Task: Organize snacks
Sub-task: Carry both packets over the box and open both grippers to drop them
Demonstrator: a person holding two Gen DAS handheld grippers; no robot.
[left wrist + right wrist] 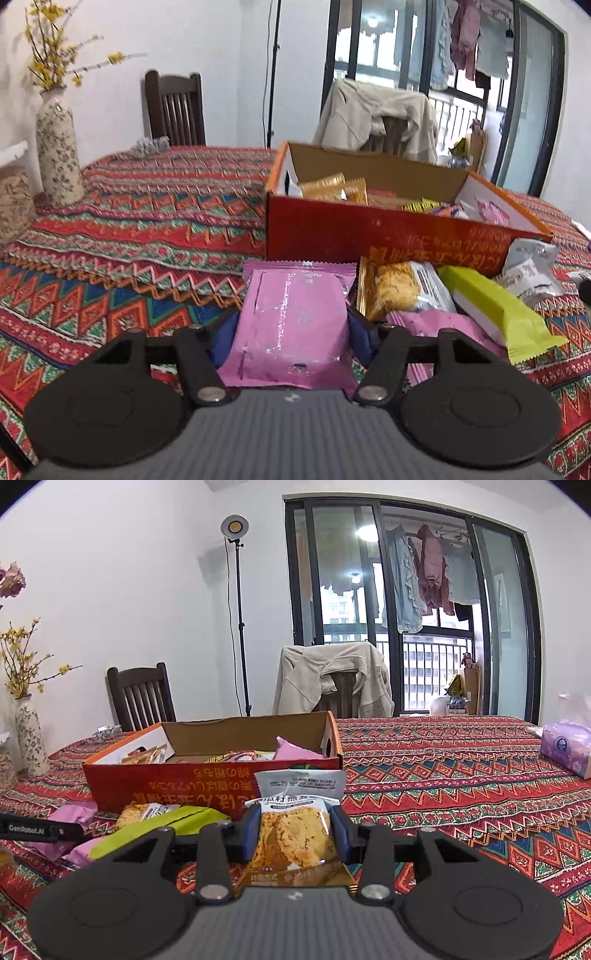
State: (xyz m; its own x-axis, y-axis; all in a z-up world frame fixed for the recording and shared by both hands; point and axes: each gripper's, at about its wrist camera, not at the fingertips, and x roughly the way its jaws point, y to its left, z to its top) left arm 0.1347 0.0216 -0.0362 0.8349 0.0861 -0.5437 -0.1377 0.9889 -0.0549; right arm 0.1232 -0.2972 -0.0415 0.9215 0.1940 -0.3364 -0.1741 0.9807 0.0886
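Your left hand-held gripper (pixel 291 328) pinches the pink snack packet (pixel 291 325) low over the tabletop (pixel 147 236); your right hand-held gripper (pixel 293 834) holds a cracker packet (pixel 295 834). Slippery film could slide free before the box (pixel 369 229), or clip its near wall.

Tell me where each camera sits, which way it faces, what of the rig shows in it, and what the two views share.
Left wrist: on the left gripper, facing forward and slightly down at a pink packet between its blue fingers, snacks beyond.
Right wrist: on the right gripper, facing across the table, its fingers clamping a cracker packet; the left gripper's edge shows far left.
Shared: the red box, green packet, draped chair, balcony doors.
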